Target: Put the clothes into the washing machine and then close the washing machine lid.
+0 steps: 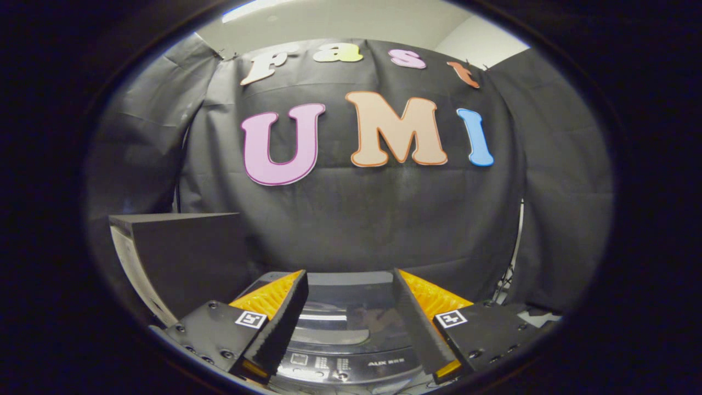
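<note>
- Washing machine (pixel 351 351) sits low and close, directly below and ahead of the gripper (pixel 350 281); its dark top panel with a control strip lies nearest the camera, between the bases of the two fingers.
- Lid (pixel 343 323) of the machine looks like a glossy dark pane lying flat over the top; it reflects light bands, and I cannot tell what is under it.
- Gripper is held roughly level, pointing forward across the top of the machine toward the booth's cloth wall (pixel 384 219), with both fingers reaching out over the lid.
- Its fingers (pixel 285 312) stand wide apart, with open space between them; nothing is held, and neither pad touches anything that can be made out.
- Each finger angles inward slightly toward its tip, so the gap is narrower at the tips than at the bases; ridged pads face each other across it.
- Square marker (pixel 250 319) sits on the left finger's mount, and a matching one sits on the right mount.
- Dark box-like panel (pixel 186 258) with a pale edge stands to the left of the machine, just beside the left finger's mount and rising higher than the fingertips.
- Cloth wall hangs close behind the machine, beyond the fingertips, draped in folds.
- Pale ceiling (pixel 356 24) shows above the cloth.
</note>
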`<state>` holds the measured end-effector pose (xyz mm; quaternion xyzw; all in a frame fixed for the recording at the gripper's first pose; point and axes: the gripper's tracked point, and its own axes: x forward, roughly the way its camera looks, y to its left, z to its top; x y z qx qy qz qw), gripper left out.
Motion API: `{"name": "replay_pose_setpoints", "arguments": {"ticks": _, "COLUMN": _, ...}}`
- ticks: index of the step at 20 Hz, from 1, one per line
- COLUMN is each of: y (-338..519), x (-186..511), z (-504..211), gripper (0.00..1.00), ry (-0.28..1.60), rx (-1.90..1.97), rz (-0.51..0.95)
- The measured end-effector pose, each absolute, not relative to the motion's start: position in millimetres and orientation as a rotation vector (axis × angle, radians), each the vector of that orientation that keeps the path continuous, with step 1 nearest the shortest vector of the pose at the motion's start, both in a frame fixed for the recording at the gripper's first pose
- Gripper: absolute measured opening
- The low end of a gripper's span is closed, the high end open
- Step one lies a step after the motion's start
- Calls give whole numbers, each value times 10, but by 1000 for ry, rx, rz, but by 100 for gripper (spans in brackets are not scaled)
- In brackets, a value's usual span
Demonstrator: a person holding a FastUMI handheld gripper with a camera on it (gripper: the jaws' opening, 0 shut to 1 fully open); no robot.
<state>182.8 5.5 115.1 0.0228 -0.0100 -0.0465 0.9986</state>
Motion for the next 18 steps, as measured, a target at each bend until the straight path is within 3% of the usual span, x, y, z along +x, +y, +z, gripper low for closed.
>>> {"name": "replay_pose_setpoints", "arguments": {"ticks": 18, "y": -88, "x": 936, "z": 17, "gripper": 98, "ry": -17, "rx": -36, "rz": -26}}
